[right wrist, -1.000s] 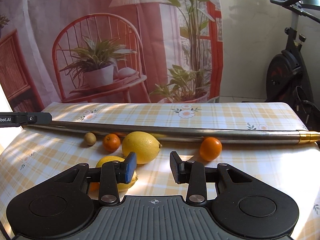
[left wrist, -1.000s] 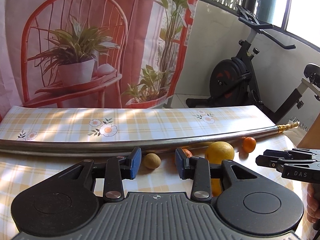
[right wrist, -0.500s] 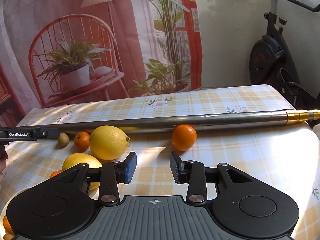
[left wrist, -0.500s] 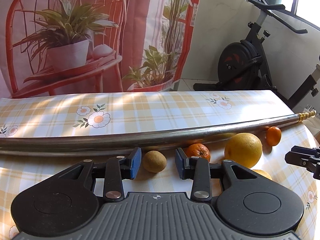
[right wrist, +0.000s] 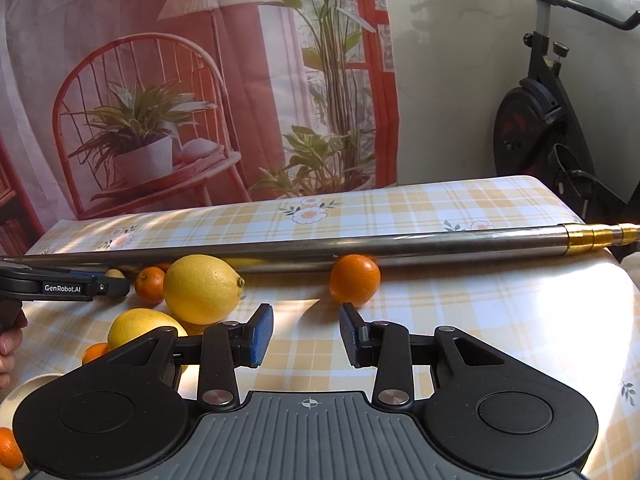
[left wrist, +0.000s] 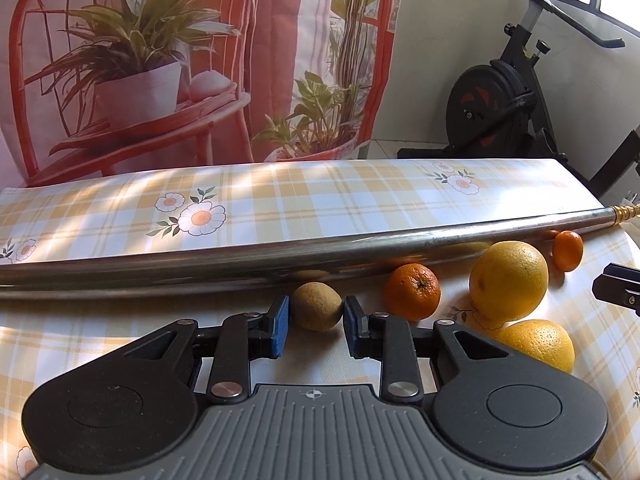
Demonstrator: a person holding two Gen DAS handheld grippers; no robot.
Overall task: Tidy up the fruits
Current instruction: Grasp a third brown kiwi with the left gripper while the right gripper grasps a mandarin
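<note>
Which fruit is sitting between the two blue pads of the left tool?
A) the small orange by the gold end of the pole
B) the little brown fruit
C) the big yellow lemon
B: the little brown fruit sits right between the left tool pads, touching them.

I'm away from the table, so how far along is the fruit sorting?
Nothing looks sorted yet. In hand: the left claw grips the brown fruit. Left: oranges and lemons lie loose by the pole; the right claw is open and empty.
</note>
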